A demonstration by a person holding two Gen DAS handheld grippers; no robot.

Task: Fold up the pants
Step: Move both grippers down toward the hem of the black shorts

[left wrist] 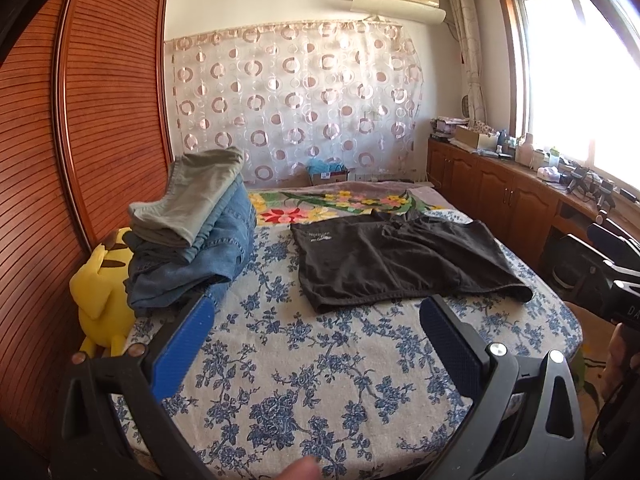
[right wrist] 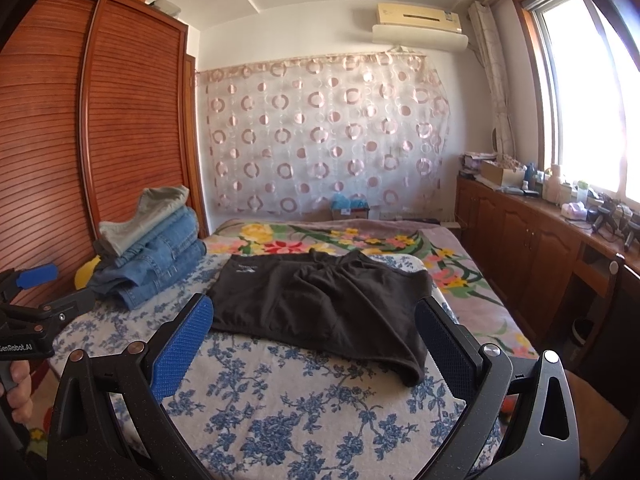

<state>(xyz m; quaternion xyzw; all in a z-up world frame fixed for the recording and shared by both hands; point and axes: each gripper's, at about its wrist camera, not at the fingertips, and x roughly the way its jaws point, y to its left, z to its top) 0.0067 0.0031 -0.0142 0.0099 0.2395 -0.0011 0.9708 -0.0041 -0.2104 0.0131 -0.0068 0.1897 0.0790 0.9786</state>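
Black pants (left wrist: 400,258) lie spread, partly folded, on the blue-flowered bed cover (left wrist: 304,360); they also show in the right wrist view (right wrist: 320,304). My left gripper (left wrist: 316,312) is open and empty, held above the bed just short of the pants' near edge. My right gripper (right wrist: 314,312) is open and empty, hovering over the pants' near edge. The left gripper also shows at the left edge of the right wrist view (right wrist: 44,292), and the right gripper's body shows at the right edge of the left wrist view (left wrist: 616,264).
A stack of folded jeans and grey-green pants (left wrist: 192,232) sits at the bed's left, also in the right wrist view (right wrist: 152,248). A yellow plush toy (left wrist: 102,292) leans by the wooden wardrobe (left wrist: 80,120). A wooden counter with clutter (right wrist: 560,232) runs along the right.
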